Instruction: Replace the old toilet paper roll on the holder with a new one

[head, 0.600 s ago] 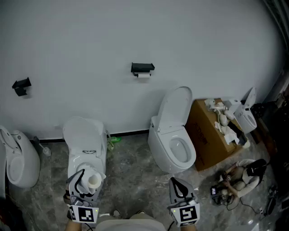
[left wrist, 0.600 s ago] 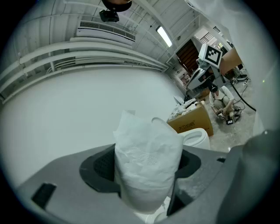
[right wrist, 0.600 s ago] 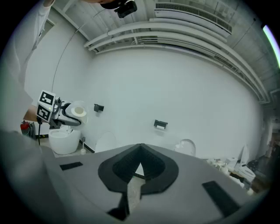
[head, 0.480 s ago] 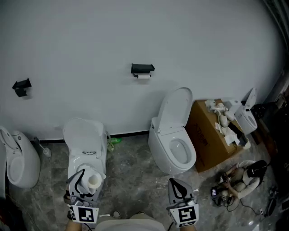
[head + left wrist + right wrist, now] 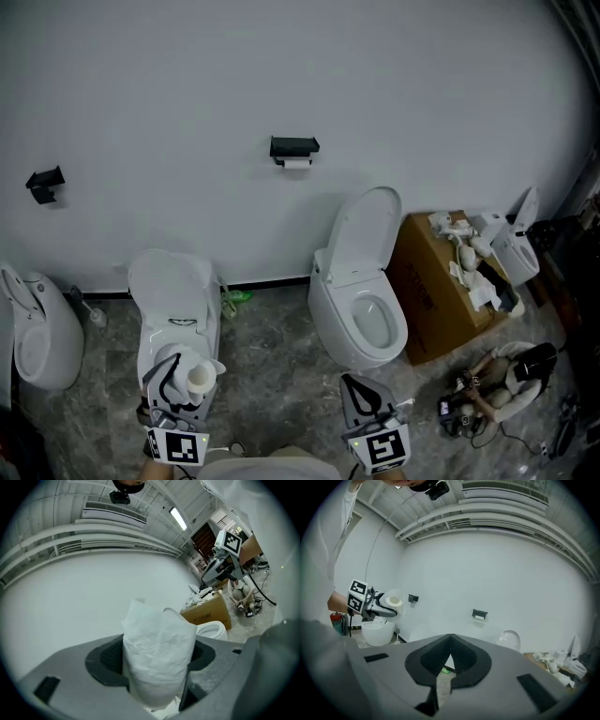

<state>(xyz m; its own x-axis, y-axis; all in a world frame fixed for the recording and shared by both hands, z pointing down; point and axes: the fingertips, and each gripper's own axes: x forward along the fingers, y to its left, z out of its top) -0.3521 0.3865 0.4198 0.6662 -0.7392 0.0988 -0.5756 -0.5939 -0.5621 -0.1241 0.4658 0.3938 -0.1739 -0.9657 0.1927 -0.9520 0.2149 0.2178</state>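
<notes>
My left gripper point(image 5: 184, 375) clasps the new roll point(image 5: 157, 658); my right gripper point(image 5: 450, 641) is clenched empty. Bare wall point(image 5: 422, 94) surrounds the holder point(image 5: 294, 147), well ahead.

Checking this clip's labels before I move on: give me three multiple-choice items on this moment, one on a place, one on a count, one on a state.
1. Where is the black holder with the old roll?
A. On the cardboard box
B. On the wall
C. On the floor

2. How many black fixtures hang on the wall in the head view?
A. One
B. Two
C. Four

3. What state is the right gripper in?
A. Shut, empty
B. Open wide
C. Shut on a roll

Answers:
1 B: it is mounted high up, above the toilets.
2 B: there is the black holder and a second fixture at far left.
3 A: its jaws meet with nothing between them, while the left gripper clamps the new roll.
</notes>
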